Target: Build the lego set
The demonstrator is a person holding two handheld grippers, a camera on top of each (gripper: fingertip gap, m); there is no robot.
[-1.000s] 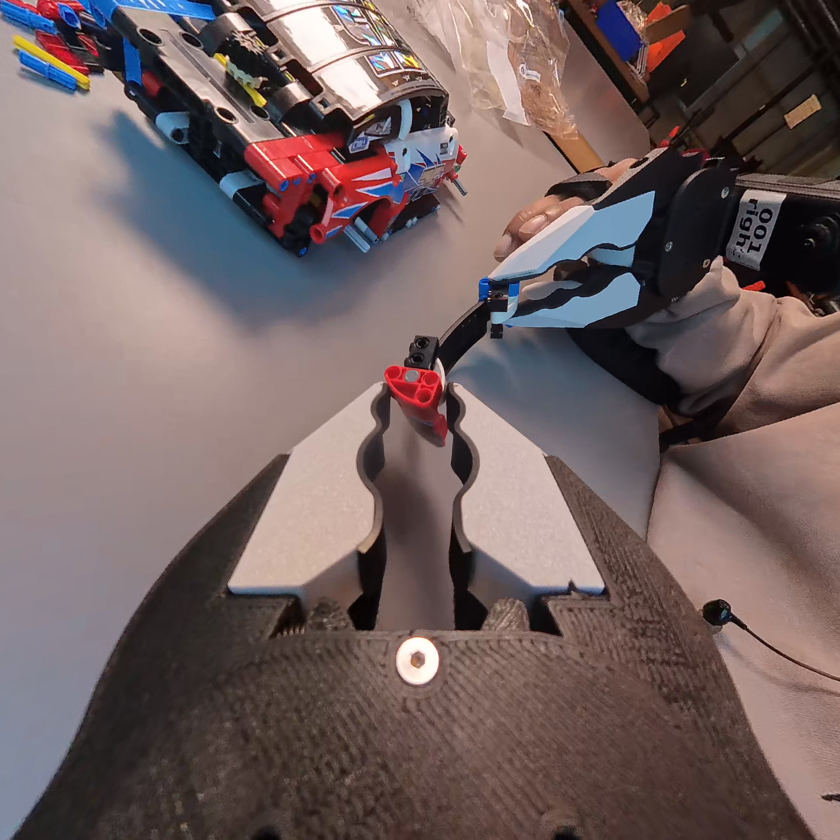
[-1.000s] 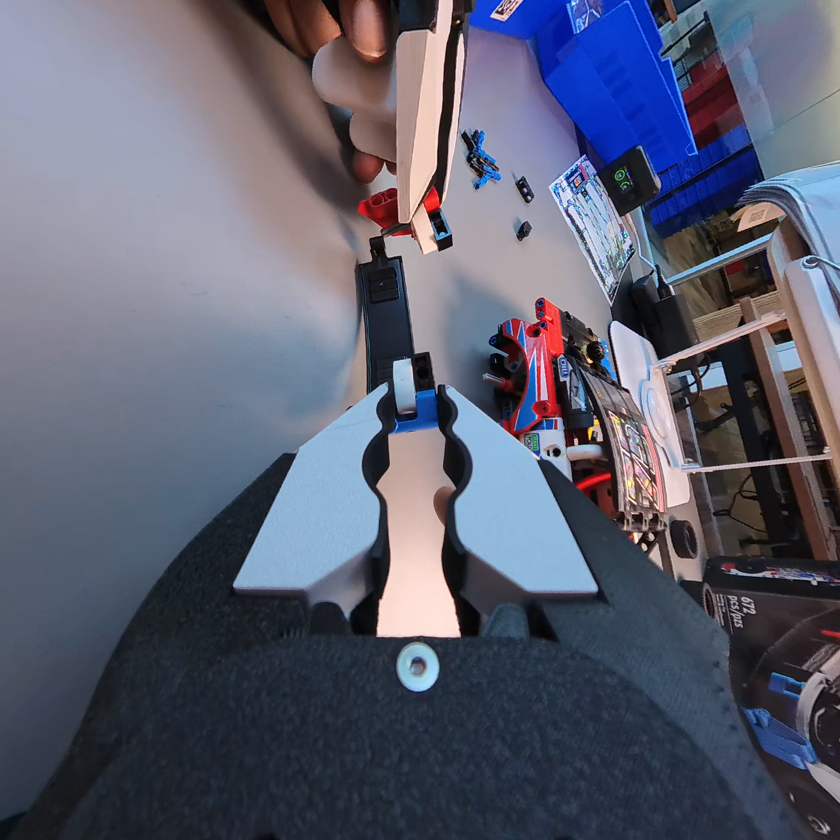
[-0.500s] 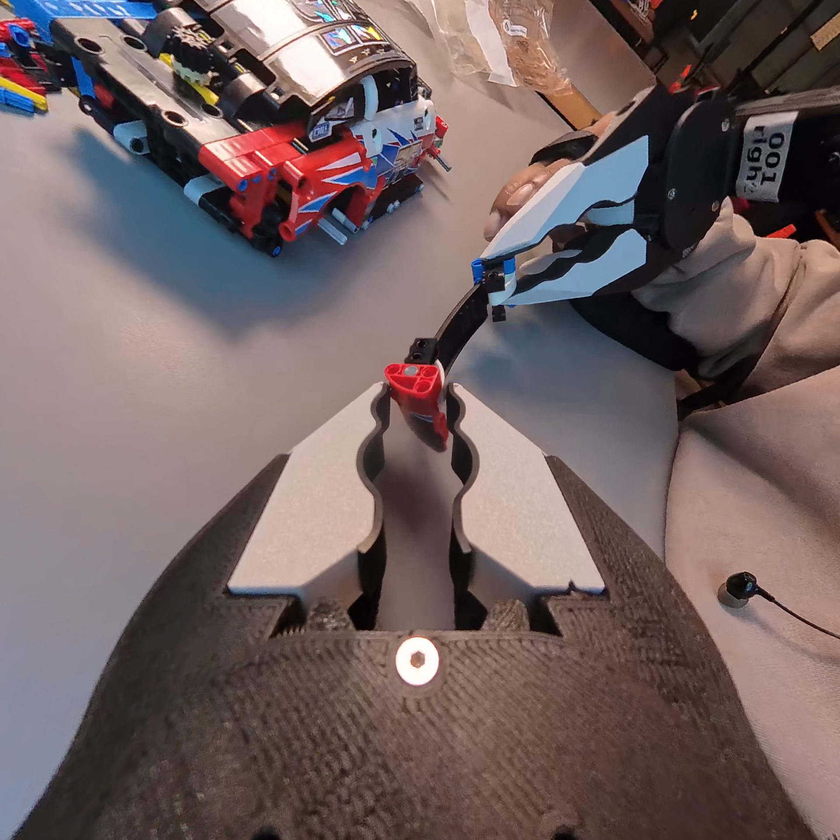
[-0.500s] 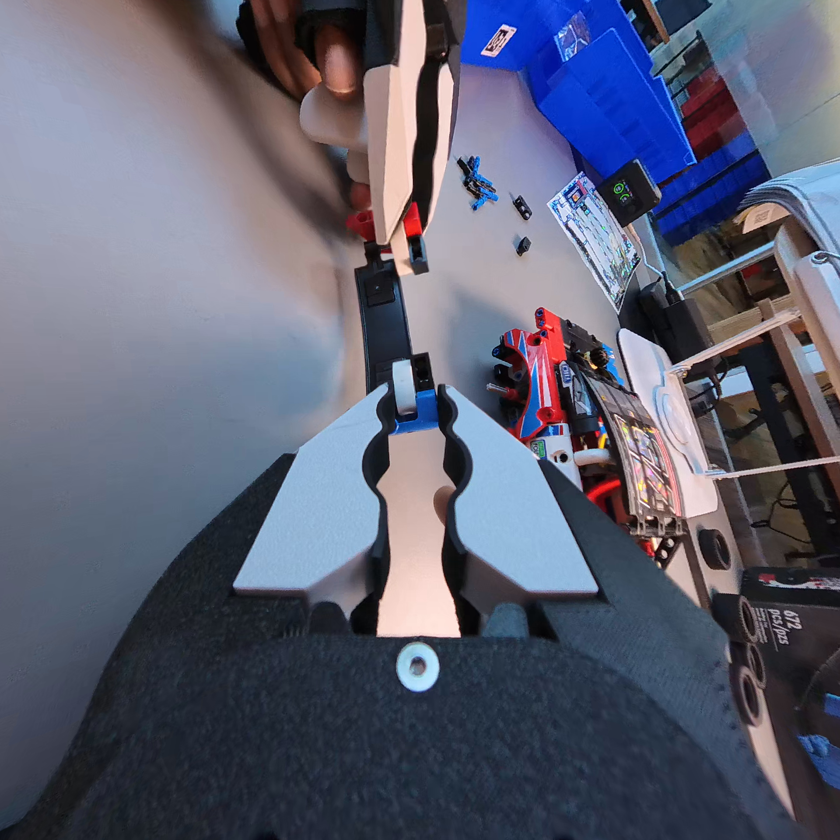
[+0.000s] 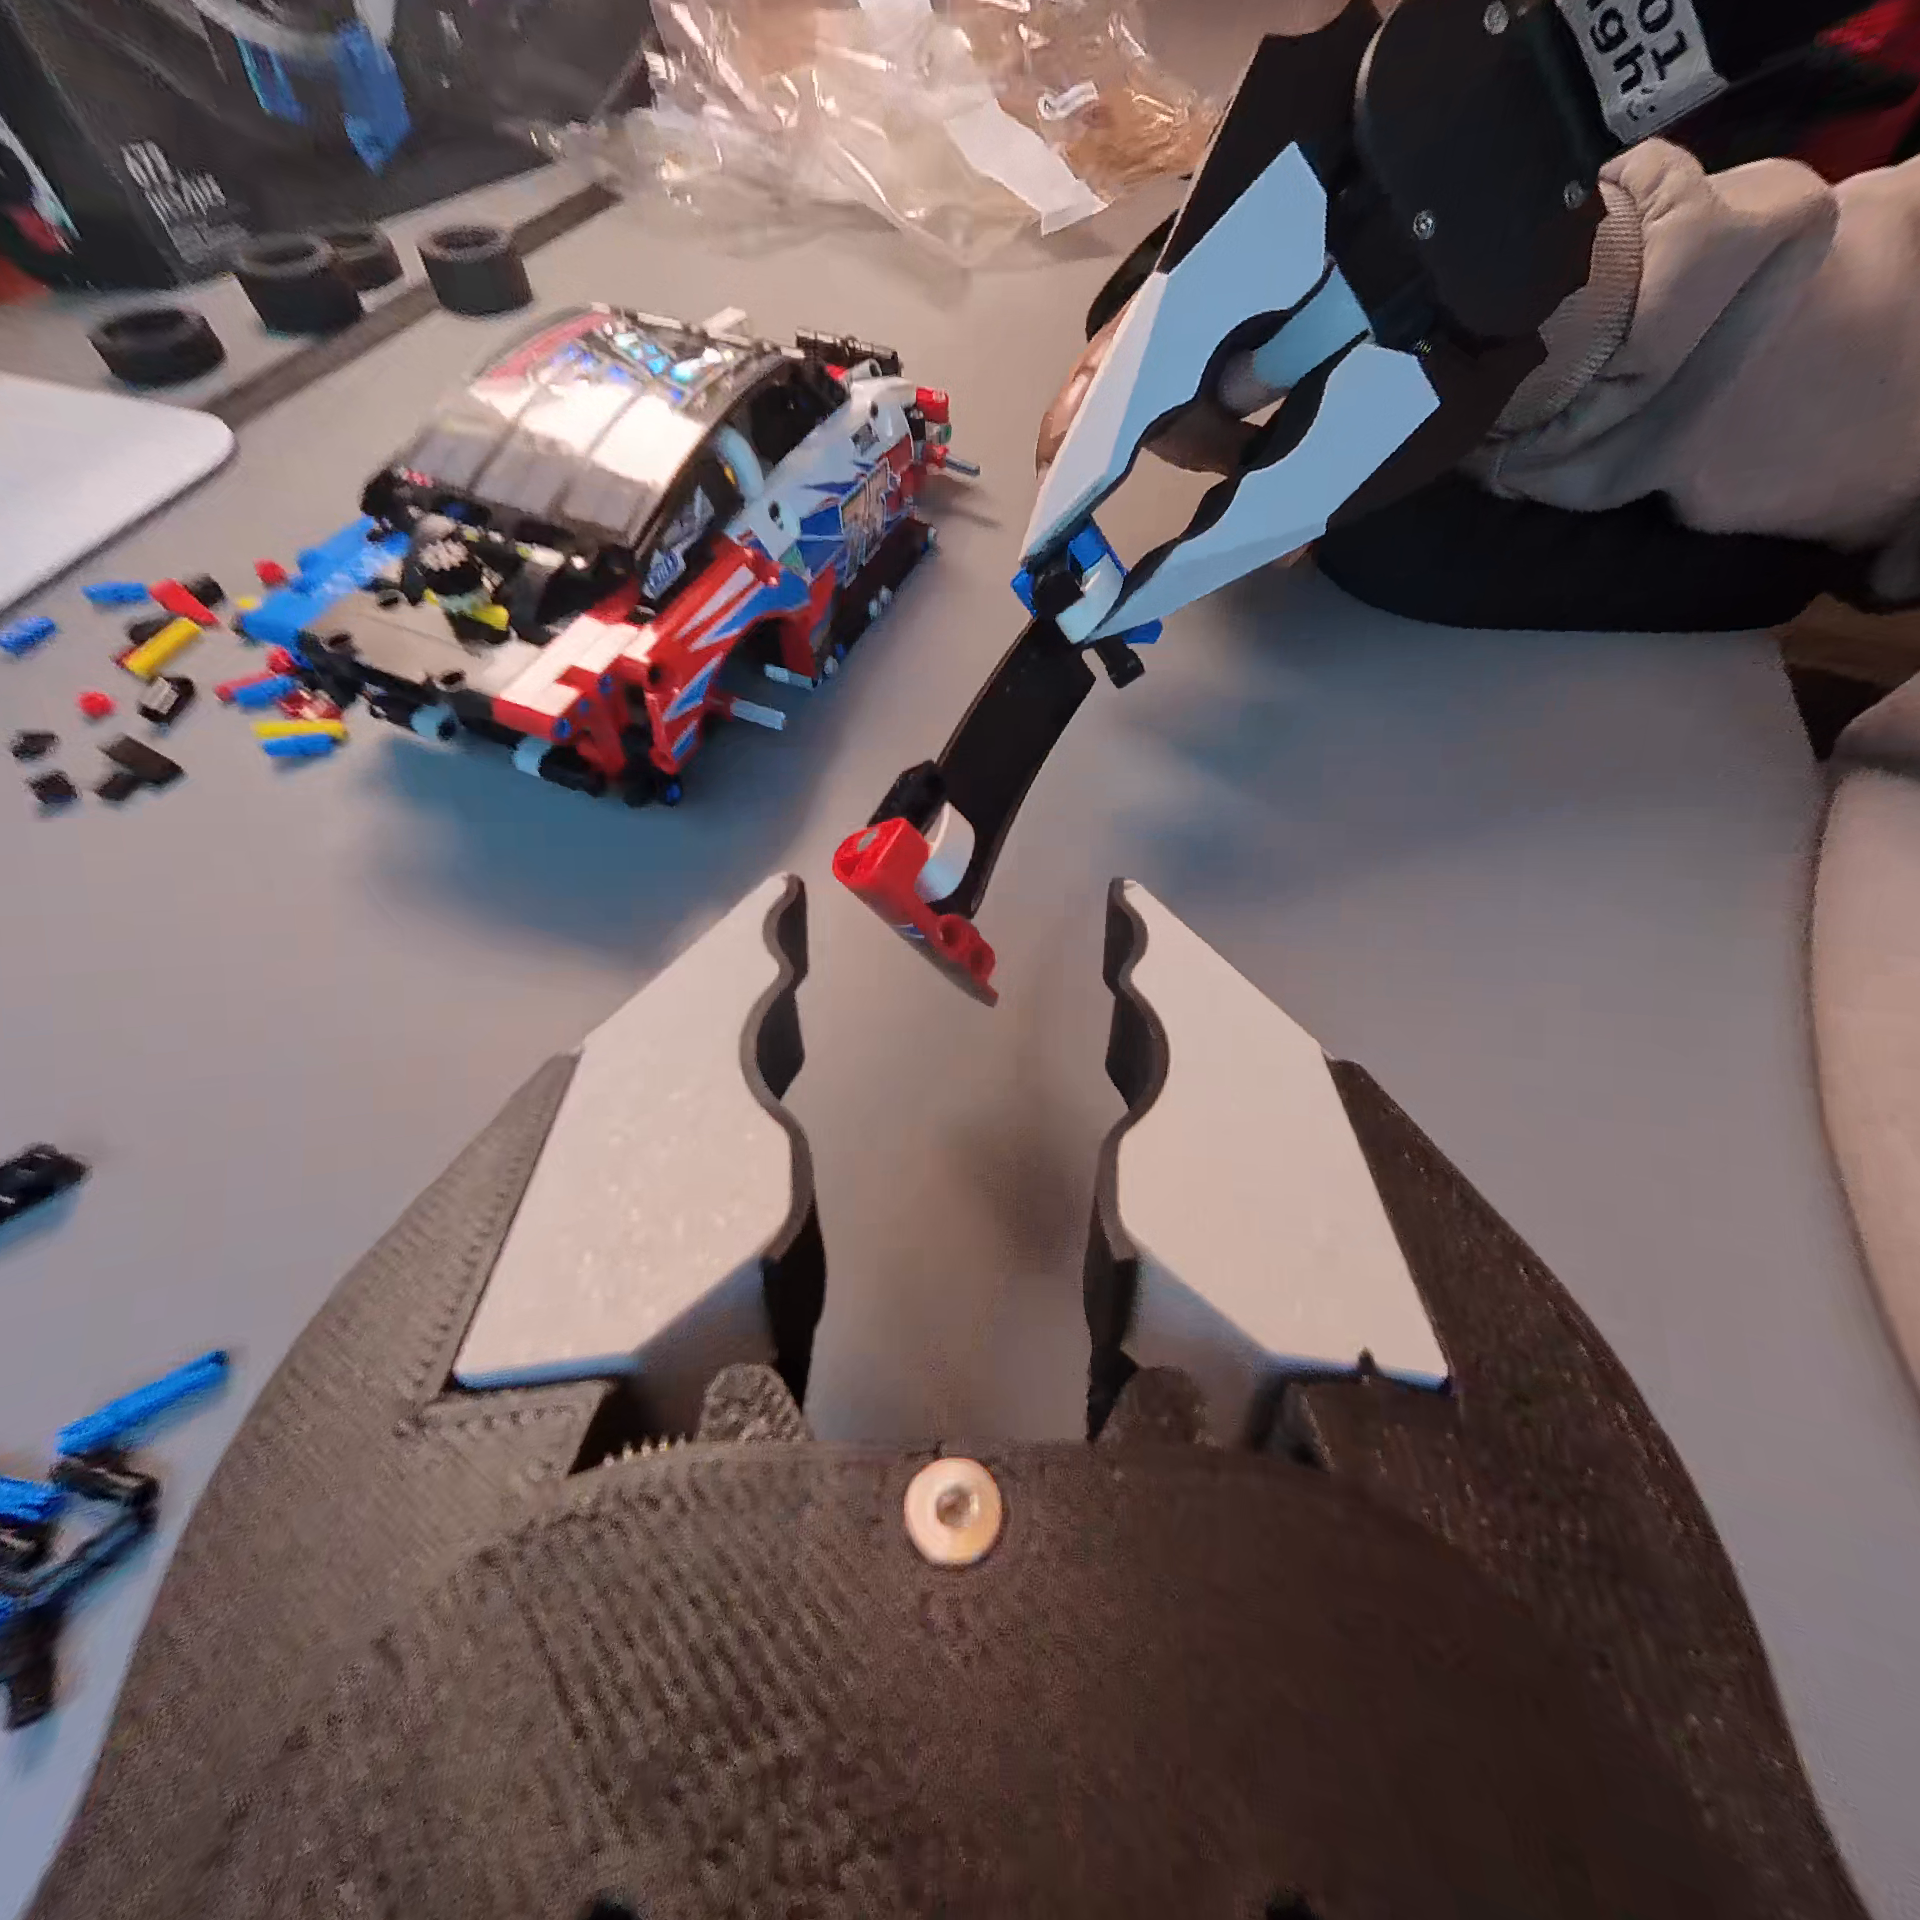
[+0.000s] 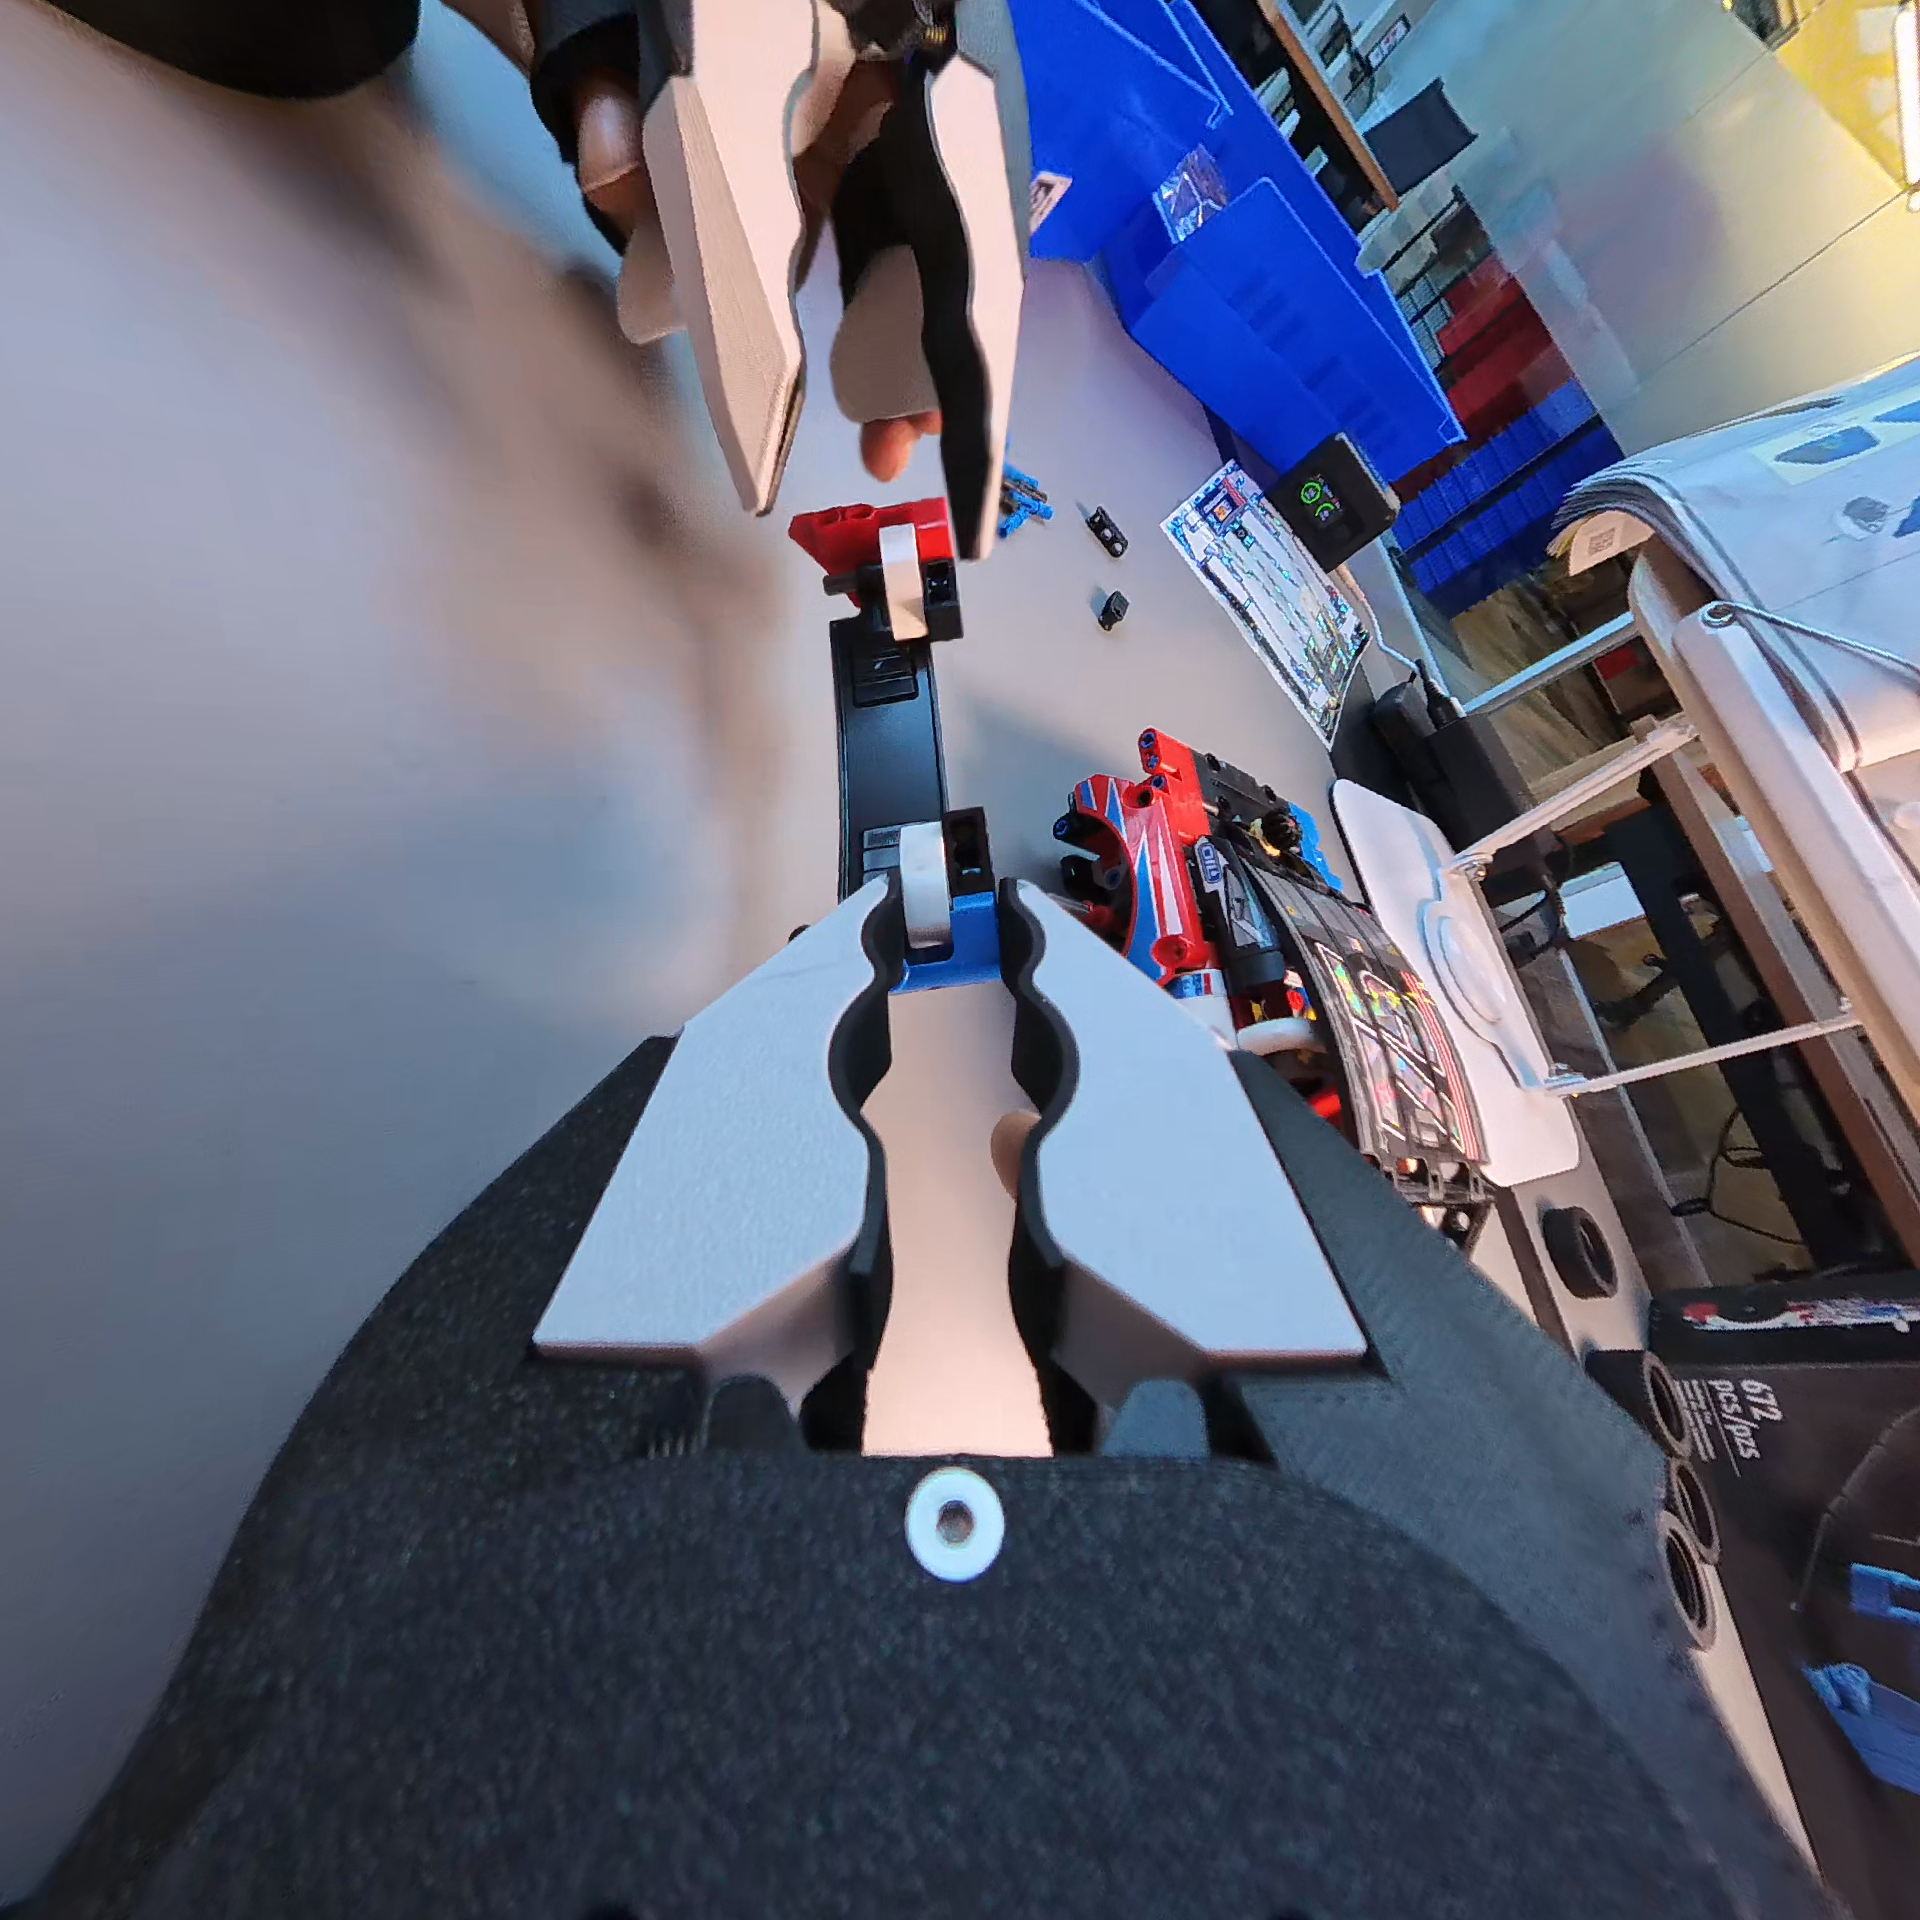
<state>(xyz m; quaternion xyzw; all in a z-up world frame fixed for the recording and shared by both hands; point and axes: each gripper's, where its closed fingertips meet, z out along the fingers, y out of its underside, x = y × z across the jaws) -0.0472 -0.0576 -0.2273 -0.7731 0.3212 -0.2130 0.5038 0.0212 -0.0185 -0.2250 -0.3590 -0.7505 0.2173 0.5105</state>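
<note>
A curved black lego panel [image 5: 1013, 727] has a red piece [image 5: 899, 883] on its near end and a blue piece [image 5: 1081, 561] on its far end. My right gripper [image 6: 945, 935] is shut on the blue end [image 6: 951, 951] and holds the panel [image 6: 888, 758] above the grey table. My left gripper [image 5: 951, 914] is open, its fingers either side of the red piece without touching it. In the right wrist view the left gripper [image 6: 868, 499] hangs open just beyond the red piece [image 6: 868, 530]. The partly built red, white and black lego car [image 5: 644, 551] stands on the table to the left.
Loose small lego parts [image 5: 156, 665] lie left of the car, more blue ones [image 5: 94, 1455] near my left gripper. Black tyres [image 5: 301, 291], a dark box [image 5: 208, 135] and clear plastic bags [image 5: 914, 114] are behind. Blue bins [image 6: 1247, 270], a sticker sheet [image 6: 1268, 592] and a small device [image 6: 1335, 499] stand across the table. One gripper's finger ends stand about 9 cm off the other's.
My left gripper has opened and let go of the red piece, which now stays on the black panel. The left gripper has drawn back a little. The right gripper still holds the panel.
</note>
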